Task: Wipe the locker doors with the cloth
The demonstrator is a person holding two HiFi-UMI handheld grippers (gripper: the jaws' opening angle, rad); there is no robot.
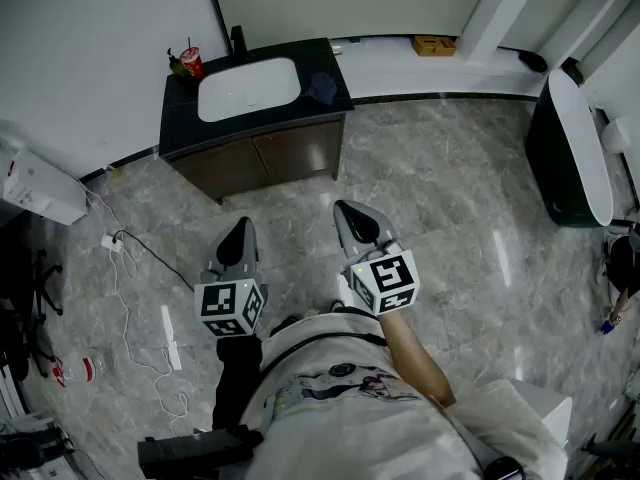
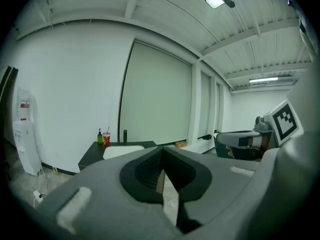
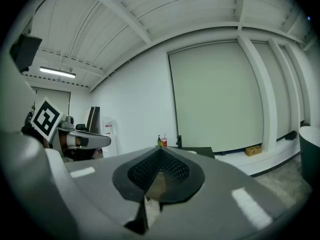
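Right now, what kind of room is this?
Likely a bathroom mock-up in a bare white room: a dark vanity cabinet with a white basin, glossy marble-look floor, and what may be a bathtub.

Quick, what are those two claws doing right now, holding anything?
Left claw: closed, holding nothing.
Right claw: closed, holding nothing.

My left claw [image 1: 241, 230] and right claw [image 1: 348, 211] were grey and tapered, each backed by a white cube [image 1: 231, 306] printed with black square markers. I wore a white printed shirt [image 1: 340, 408] crossed by a black strap [image 1: 320, 340].
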